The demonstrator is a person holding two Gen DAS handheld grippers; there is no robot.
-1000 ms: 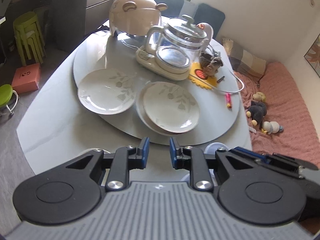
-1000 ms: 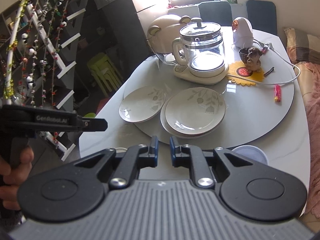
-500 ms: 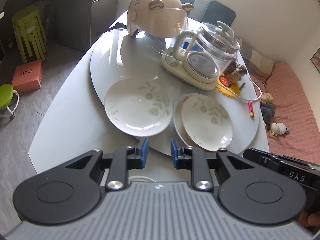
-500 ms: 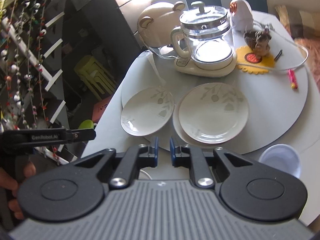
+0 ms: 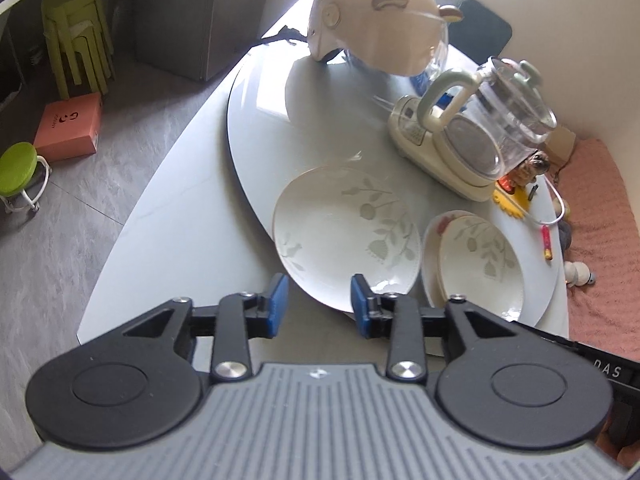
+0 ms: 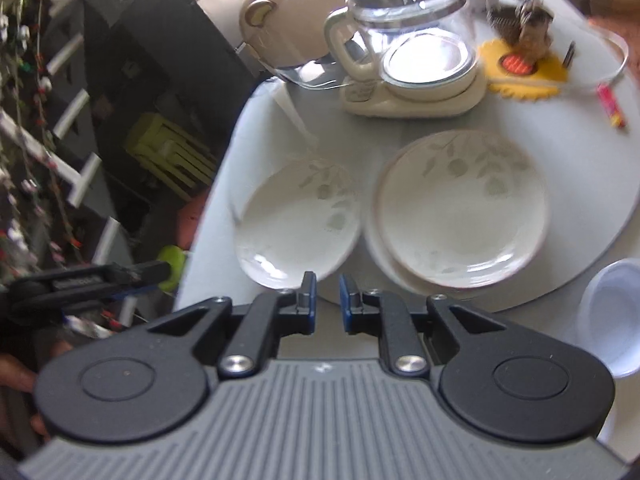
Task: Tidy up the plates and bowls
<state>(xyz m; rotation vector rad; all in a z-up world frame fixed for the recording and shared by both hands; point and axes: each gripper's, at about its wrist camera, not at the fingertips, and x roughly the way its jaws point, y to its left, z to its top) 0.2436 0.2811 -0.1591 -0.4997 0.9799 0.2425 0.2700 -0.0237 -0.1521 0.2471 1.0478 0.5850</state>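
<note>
Plates are sitting on the round turntable (image 5: 260,128) of the table (image 5: 160,216): a single leaf-patterned plate (image 5: 344,232) is lying alone, and just beside it a stack of plates (image 5: 476,264) is resting. The left hand-held gripper (image 5: 318,302) is hovering at the near rim of the single plate with its blue pads spread apart, gripping nothing. The right hand-held gripper (image 6: 325,294) is holding its pads only slightly apart in front of the gap between both plates. A white bowl (image 6: 612,312) is sitting on the table's edge, and a glass kettle (image 5: 476,136) is standing behind the plates.
</note>
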